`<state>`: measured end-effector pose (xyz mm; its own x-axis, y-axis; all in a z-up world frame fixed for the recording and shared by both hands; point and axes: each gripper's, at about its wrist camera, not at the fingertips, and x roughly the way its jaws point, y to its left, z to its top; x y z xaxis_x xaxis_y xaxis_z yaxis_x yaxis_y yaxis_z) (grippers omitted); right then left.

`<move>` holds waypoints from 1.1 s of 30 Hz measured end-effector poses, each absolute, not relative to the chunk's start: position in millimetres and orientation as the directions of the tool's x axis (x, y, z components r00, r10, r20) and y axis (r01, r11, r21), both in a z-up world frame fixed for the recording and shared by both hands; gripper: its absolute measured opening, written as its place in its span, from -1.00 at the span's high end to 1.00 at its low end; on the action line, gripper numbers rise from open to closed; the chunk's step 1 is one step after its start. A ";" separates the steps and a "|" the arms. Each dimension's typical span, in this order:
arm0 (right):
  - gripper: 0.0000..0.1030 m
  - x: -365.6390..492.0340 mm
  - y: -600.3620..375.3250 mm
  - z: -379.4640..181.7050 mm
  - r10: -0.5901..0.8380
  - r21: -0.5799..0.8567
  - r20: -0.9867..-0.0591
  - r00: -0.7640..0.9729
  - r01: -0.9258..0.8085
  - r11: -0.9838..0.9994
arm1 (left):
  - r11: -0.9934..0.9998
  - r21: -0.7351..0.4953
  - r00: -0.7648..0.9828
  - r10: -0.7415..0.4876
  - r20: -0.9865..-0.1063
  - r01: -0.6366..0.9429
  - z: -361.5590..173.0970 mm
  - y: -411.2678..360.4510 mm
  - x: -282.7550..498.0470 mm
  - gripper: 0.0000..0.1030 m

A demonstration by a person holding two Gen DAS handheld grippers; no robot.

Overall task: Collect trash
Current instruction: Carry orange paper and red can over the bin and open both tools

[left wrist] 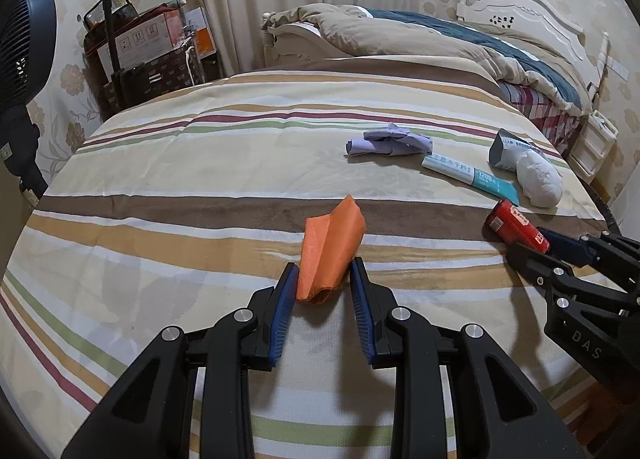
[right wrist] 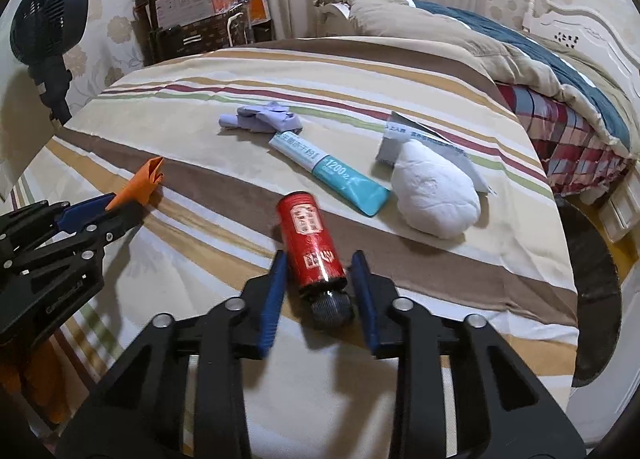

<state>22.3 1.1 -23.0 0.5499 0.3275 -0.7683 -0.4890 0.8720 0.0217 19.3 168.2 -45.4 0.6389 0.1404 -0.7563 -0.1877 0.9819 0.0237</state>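
Note:
A folded orange paper (left wrist: 330,253) lies on the striped bed cover (left wrist: 200,187). My left gripper (left wrist: 324,271) is open, its fingers on either side of the paper's near end. A red tube with a dark cap (right wrist: 310,243) lies between the open fingers of my right gripper (right wrist: 320,263). The tube also shows in the left wrist view (left wrist: 516,225). Further back lie a crumpled purple paper (right wrist: 262,119), a white and teal tube (right wrist: 332,173), a white wad (right wrist: 434,199) and a grey packet (right wrist: 400,135).
A bunched quilt (left wrist: 440,39) and a white headboard (left wrist: 532,15) are at the back right. A dark fan (right wrist: 48,19) stands at the left. A trolley with boxes (left wrist: 148,47) stands by the curtain. The bed's right edge drops to the floor.

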 end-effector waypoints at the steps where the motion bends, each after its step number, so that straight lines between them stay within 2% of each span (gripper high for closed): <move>1: 0.50 21.2 1.3 -22.9 0.327 0.020 -0.768 0.551 -0.490 0.871 | 0.982 0.024 0.640 0.141 -0.756 -0.188 -45.3 168.3 19.3 0.42; 16: 0.50 -0.2 -49.7 -3.5 0.322 0.079 -0.706 0.631 -0.382 0.921 | 0.993 -0.017 0.688 0.069 -0.723 -0.117 -35.0 134.2 18.4 0.42; 33: 0.50 5.0 -163.5 13.3 0.143 0.084 -0.646 0.750 -0.116 0.990 | 0.996 -0.028 0.732 -0.078 -0.677 0.081 -15.6 35.8 49.0 0.42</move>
